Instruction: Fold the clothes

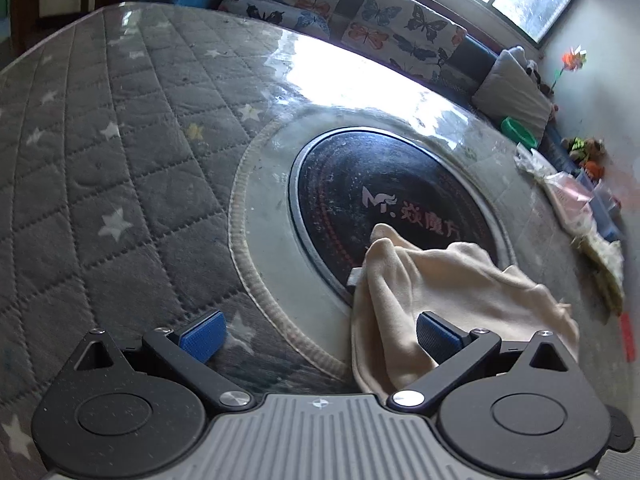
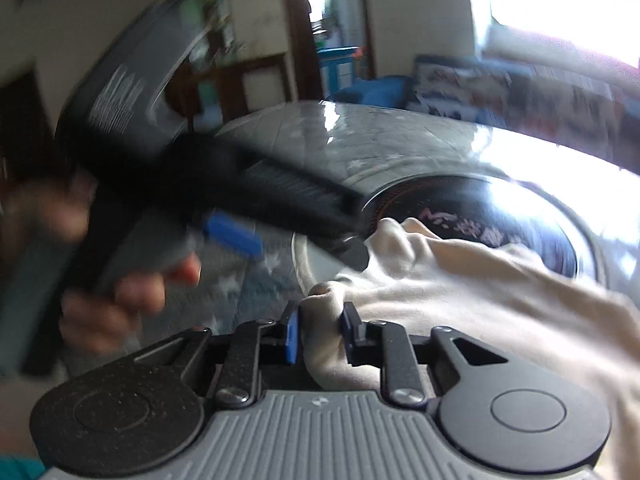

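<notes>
Cream cloth (image 1: 460,296), soft, light and likely best gripped at an edge, lay bunched on the surface (image 1: 132,152) at lower right, pinched by the right tongs (image 2: 319,330), while the left tongs (image 1: 320,338) stood spread.

1. The left gripper (image 1: 318,336) has black link arms, silver screws and blue ribbed pads (image 1: 202,338).
2. The right gripper (image 2: 318,334) matches it, with a grey ribbed housing at six o'clock.
</notes>
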{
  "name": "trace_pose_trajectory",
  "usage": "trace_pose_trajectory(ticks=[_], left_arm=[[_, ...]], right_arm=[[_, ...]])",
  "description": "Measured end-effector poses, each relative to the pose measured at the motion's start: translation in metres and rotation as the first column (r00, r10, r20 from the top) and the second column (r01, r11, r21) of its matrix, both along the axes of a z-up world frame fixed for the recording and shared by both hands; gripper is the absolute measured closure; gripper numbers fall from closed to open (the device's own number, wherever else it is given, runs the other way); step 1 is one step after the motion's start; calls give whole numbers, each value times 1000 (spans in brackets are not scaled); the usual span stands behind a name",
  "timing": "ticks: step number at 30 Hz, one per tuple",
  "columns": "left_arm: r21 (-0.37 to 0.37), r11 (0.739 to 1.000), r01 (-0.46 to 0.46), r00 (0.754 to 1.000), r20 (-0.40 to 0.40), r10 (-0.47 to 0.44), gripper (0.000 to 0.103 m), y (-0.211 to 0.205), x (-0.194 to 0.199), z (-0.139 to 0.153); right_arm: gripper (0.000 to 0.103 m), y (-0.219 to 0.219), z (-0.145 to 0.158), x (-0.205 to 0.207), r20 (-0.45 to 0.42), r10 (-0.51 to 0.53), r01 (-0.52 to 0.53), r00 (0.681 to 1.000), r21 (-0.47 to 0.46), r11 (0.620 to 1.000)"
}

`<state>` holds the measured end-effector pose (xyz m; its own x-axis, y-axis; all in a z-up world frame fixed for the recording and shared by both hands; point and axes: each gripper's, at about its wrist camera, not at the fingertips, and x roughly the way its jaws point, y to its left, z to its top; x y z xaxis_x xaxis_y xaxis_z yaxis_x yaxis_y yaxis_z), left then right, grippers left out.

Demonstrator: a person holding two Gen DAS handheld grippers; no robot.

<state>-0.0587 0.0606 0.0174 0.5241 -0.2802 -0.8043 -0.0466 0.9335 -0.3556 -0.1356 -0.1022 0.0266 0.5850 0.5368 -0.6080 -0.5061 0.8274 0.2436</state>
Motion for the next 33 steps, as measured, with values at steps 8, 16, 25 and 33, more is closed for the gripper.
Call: trace_pose_trajectory(ticks=[8,16,25,33], left_arm=[[-265,962,-65,995,-94,42,0,1,4,-3],[-414,909,-54,991,-133,-2,13,-14,8,-11],[-425,905,-33,990,-138,-29,77,-16,8,-27],[-362,932,16,994,-93,-53,80,-21,4,-24]], right_arm=[[85,-47,13,2,-65,-49,61,997,202,977],[85,-55,7,-1,-48,-32,42,998,211,977],[82,-56,1,-11,-20,-23,26,1000,159,987],[63,-118,6,-18,16,-223,219,975,114,969]])
